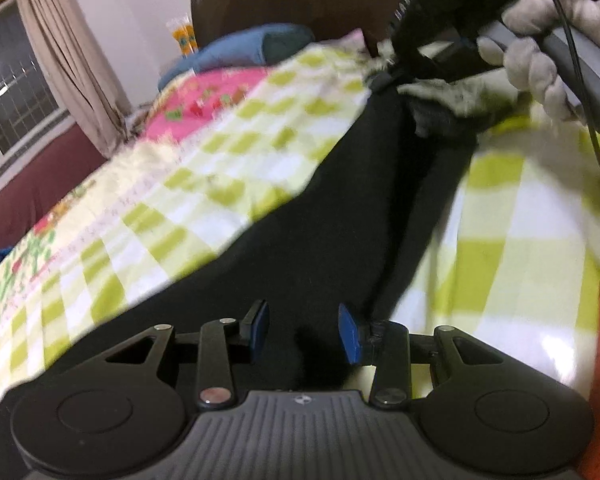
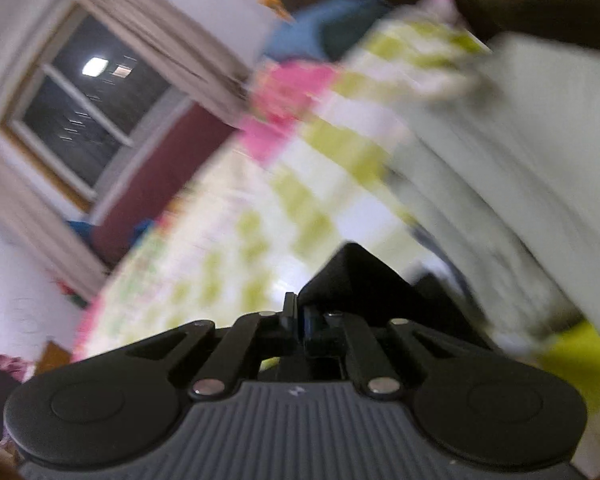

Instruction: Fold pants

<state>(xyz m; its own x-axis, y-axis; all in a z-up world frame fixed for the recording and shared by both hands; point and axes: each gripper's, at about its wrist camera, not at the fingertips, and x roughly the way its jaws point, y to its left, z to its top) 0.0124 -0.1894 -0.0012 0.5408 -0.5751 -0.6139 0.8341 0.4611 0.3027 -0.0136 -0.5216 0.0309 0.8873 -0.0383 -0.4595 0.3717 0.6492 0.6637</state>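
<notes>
Pants (image 1: 300,216): black, 1 long strip lying on checked bedspread (image 1: 172,184) | left gripper (image 1: 303,330): jaws apart, over pants, holding nothing | right gripper (image 2: 300,320): jaws closed, pinching black pants fold | containers: none seen

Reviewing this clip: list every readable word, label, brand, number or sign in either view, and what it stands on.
No text can be read.
Small white emblem on the left tool's grey ribbed body: a logo, not letters.
Same emblem on the right tool: blurred.
Pale marks on the black part of the right tool, seen from the left wrist view: too blurred.
Orange packets by the wall: print too small.
</notes>
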